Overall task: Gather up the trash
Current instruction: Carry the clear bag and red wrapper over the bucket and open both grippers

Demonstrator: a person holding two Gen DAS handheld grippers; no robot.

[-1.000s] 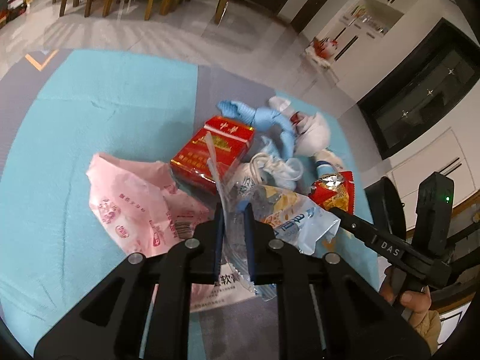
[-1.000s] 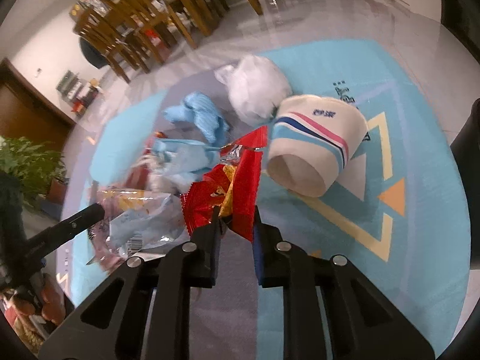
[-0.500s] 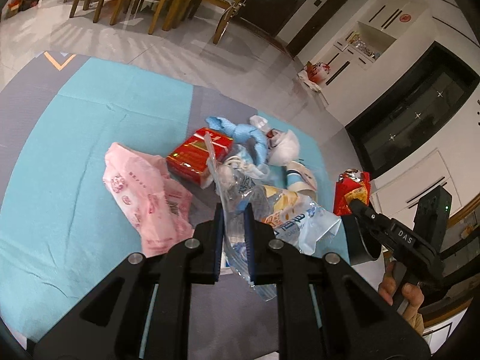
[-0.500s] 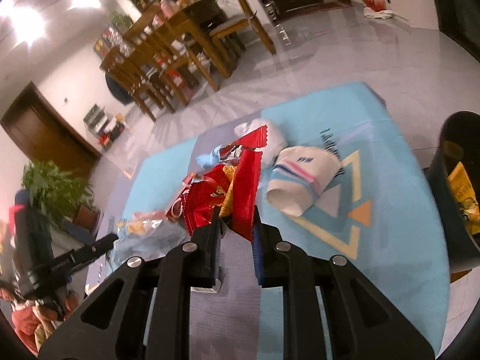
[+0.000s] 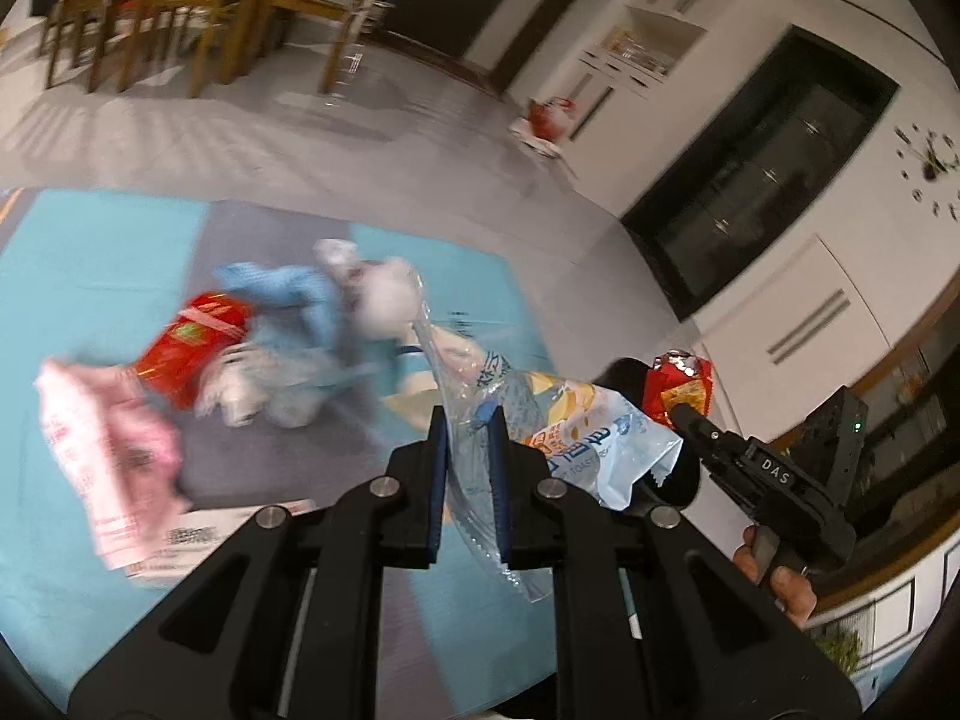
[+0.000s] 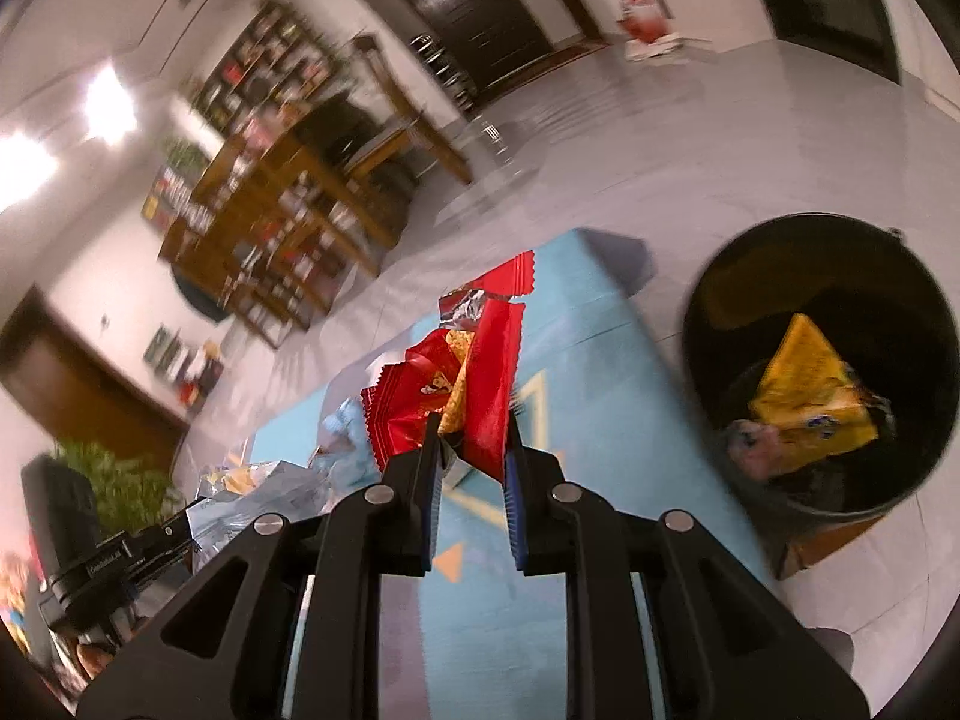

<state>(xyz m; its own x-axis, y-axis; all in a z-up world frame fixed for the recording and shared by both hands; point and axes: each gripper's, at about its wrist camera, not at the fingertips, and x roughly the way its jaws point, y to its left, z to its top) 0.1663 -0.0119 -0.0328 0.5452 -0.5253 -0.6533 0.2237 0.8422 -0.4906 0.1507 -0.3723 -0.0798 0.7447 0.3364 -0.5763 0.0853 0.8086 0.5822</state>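
Grippers both carrying trash above blue mat (image 5: pixel 108 252). Left gripper (image 5: pixel 469 420) fingers pinching clear plastic wrapper (image 5: pixel 576 438), wrapper hanging clear of mat. Right gripper (image 6: pixel 471 429) fingers clamping red snack packets (image 6: pixel 480 378), packets standing up above fingertips. Black bin (image 6: pixel 708 312) sitting on floor right of mat, holding yellow packet (image 6: pixel 810 396). Red box (image 5: pixel 192 342), pink bag (image 5: pixel 96 444), blue rag (image 5: pixel 288 294) lying on mat, blurred.
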